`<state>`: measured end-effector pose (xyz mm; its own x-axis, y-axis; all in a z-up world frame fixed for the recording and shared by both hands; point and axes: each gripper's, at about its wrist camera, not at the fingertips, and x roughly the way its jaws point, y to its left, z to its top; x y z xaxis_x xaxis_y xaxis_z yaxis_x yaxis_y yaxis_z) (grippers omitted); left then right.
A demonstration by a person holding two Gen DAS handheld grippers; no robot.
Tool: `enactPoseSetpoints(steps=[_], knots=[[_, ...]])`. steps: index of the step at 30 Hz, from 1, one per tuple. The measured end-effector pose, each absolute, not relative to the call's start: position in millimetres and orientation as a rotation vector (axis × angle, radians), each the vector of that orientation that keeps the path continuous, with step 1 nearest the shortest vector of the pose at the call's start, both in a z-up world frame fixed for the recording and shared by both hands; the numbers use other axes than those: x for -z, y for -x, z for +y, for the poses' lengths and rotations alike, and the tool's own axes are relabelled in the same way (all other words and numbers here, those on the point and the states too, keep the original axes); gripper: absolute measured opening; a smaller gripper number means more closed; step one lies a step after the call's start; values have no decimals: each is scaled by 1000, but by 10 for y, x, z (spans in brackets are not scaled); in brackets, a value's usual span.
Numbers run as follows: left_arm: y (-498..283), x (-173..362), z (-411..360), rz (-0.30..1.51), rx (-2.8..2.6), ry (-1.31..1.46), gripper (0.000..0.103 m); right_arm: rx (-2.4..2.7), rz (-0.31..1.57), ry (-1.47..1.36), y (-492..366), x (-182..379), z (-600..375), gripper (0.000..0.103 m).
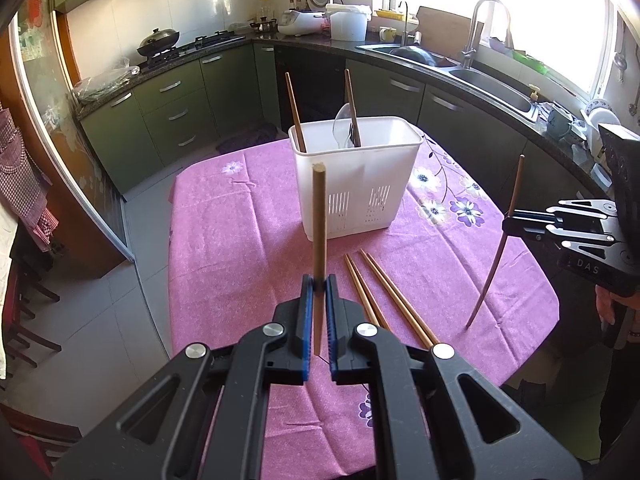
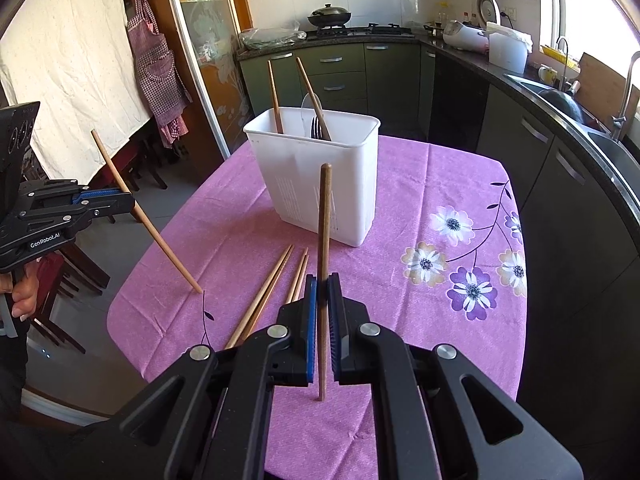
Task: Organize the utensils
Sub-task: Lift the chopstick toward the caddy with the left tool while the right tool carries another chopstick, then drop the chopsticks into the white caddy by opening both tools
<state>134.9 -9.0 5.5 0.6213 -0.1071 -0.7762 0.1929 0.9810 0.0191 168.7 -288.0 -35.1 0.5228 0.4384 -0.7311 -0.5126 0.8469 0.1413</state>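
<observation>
A white utensil holder [image 1: 356, 176] [image 2: 320, 176] stands on the pink tablecloth. It holds two chopsticks [image 1: 295, 112], a spoon and a fork. My left gripper [image 1: 319, 284] is shut on a light wooden chopstick [image 1: 319, 220], held upright above the table; it also shows in the right wrist view [image 2: 148, 216]. My right gripper [image 2: 322, 292] is shut on a darker chopstick [image 2: 325, 220], held upright with its tip near the cloth; it shows in the left wrist view [image 1: 498, 248]. Several loose chopsticks [image 1: 384, 292] [image 2: 272, 288] lie on the cloth between the grippers and the holder.
The table [image 2: 440, 208] has a rounded edge with floor on the left. Green kitchen cabinets [image 1: 176, 108] and a counter with a sink [image 1: 492, 84] run behind and to the right. Dark wooden chairs [image 2: 72, 264] stand by the table's left side.
</observation>
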Motion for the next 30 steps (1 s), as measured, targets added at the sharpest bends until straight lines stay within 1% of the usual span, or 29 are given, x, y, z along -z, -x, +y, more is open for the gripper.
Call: enactPoseSetpoints(steps=[5,10,15,19,23,30], knots=[[-1432,-286,-113,863,182,-97,6,-575,841,96,-1709,329,-2867,7],[-1620,-736,-184,817,196,-86,6,-581,837,85,-1739,349,-2887,7],[-1839,-1271,-307,709,193,-99,6,-575,843,75,-1780,393,-2944,7],[-2088,-1532,-421,633,176,-114,6,-577,845,62,-1797,417,-2986,7],[-2400,-1438,-529,642,146,-136,6,-589,849,56,-1789,406,-3003,7],[-2743,-874,-521,780,140,-128,6,-597,815,56,-1820,209,-3028,7]])
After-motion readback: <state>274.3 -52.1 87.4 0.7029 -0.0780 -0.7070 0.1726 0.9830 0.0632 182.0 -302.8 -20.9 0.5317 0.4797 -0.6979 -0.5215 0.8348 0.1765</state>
